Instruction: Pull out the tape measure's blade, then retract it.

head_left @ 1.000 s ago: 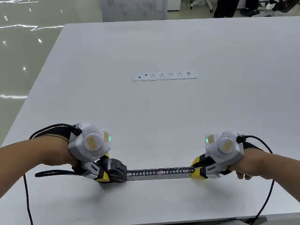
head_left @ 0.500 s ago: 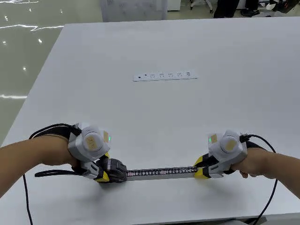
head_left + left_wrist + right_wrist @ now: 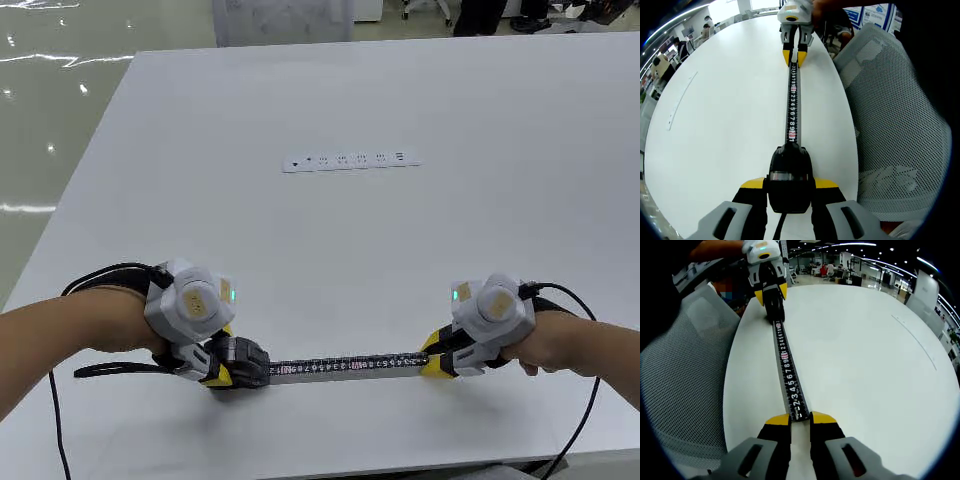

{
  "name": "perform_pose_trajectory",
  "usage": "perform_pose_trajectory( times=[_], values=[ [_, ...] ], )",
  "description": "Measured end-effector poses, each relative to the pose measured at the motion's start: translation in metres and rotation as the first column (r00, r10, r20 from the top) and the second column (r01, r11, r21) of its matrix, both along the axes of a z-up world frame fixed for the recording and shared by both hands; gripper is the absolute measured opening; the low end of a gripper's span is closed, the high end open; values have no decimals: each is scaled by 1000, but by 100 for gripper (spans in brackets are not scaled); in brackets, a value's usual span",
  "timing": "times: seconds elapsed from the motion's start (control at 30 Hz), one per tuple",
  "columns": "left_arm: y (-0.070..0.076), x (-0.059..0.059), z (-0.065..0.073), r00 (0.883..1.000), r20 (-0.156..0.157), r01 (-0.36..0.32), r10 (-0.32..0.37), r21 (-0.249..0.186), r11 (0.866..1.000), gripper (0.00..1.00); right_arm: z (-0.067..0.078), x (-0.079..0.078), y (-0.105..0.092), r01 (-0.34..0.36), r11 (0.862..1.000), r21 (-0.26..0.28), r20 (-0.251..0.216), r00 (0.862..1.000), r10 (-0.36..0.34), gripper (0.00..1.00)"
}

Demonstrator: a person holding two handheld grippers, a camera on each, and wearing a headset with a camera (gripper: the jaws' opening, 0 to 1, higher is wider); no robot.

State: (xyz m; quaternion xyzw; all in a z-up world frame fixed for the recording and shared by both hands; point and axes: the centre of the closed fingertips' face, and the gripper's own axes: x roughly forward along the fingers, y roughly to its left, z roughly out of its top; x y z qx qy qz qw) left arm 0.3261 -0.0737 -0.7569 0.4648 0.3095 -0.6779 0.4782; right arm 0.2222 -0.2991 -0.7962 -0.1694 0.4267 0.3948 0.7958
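— Where does the head view look from?
— Above the near edge of the tabletop, forward and down.
— And the gripper views?
— Low over it, facing each other along the blade. The left gripper view, tape measure close up, sees the right gripper far off; the right gripper view sees the left gripper.

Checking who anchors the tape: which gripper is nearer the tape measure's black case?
Left. The left gripper is clamped on the case; the right gripper is apart from it, pinching the tip of the pulled-out blade at its far end.
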Motion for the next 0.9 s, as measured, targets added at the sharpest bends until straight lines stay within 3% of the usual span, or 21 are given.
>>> perform_pose_trajectory(
  times=[0.9],
  values=[
    [0, -1, 0, 1000, 3, 1, -1, 5, 1000, 30, 2, -5, -6, 10, 1000, 5, -9, 1000, -9, 12]
  ],
)
